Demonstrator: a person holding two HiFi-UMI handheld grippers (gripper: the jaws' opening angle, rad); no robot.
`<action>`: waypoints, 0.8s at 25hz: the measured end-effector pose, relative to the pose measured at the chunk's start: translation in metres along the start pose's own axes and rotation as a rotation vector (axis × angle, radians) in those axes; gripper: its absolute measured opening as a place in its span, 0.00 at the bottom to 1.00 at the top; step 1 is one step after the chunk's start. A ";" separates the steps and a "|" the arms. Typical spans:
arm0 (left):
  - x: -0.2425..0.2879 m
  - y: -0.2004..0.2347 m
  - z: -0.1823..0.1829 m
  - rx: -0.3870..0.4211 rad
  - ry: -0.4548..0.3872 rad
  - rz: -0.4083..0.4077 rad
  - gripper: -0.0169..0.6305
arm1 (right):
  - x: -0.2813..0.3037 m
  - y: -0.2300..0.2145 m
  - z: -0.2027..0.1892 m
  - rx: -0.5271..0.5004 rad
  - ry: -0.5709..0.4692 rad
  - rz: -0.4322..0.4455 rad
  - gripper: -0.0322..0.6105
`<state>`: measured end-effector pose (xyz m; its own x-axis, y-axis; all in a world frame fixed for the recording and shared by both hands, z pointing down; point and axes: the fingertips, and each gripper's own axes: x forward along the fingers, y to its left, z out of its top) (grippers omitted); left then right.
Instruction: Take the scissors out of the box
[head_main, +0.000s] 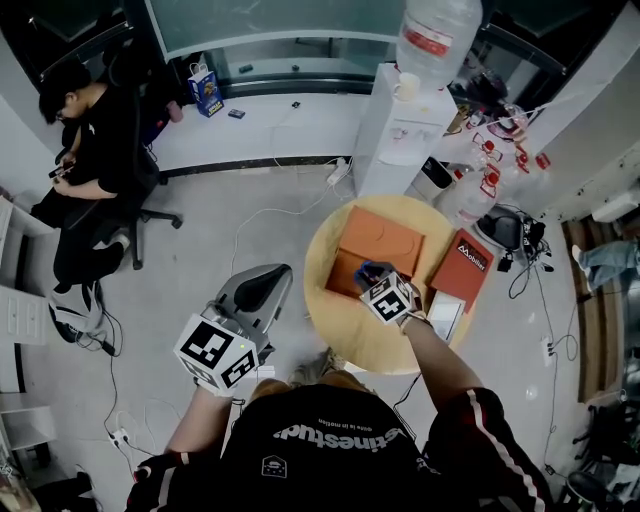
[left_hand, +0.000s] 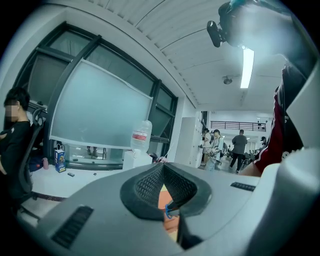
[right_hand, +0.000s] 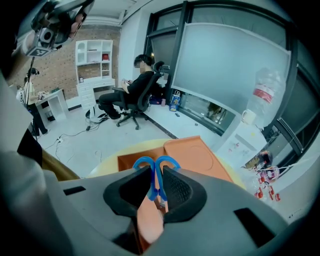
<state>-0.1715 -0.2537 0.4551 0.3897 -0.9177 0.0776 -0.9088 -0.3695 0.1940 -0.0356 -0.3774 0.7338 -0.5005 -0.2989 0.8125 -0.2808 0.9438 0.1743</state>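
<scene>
the right gripper (right_hand: 156, 175) is clamped on the blue-handled scissors (right_hand: 169, 163), whose loops stick out between the pads, over the open orange box (right_hand: 131, 161) on the round table (head_main: 345, 345). in the head view the orange lid (head_main: 385, 240) lies at the box's 1 o'clock. the left gripper (left_hand: 162, 167), jaws together and empty, hangs off the table's 9 o'clock edge.

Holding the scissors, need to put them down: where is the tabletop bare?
Bare: the round wooden table's near arc, this side of the open orange box, and its left rim. Crowded: right side, the red flat packet and white tablet.
</scene>
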 end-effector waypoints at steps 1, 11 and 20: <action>0.000 -0.001 0.001 0.002 -0.001 -0.007 0.05 | -0.003 0.000 0.002 0.004 -0.006 -0.007 0.21; 0.005 -0.013 0.010 0.016 -0.019 -0.061 0.05 | -0.047 -0.008 0.016 0.080 -0.089 -0.093 0.21; 0.027 -0.028 0.018 0.038 -0.015 -0.135 0.05 | -0.105 -0.021 0.027 0.191 -0.200 -0.192 0.21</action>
<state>-0.1382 -0.2703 0.4344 0.5070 -0.8611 0.0381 -0.8531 -0.4950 0.1650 0.0012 -0.3699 0.6295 -0.5690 -0.5082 0.6465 -0.5243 0.8299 0.1909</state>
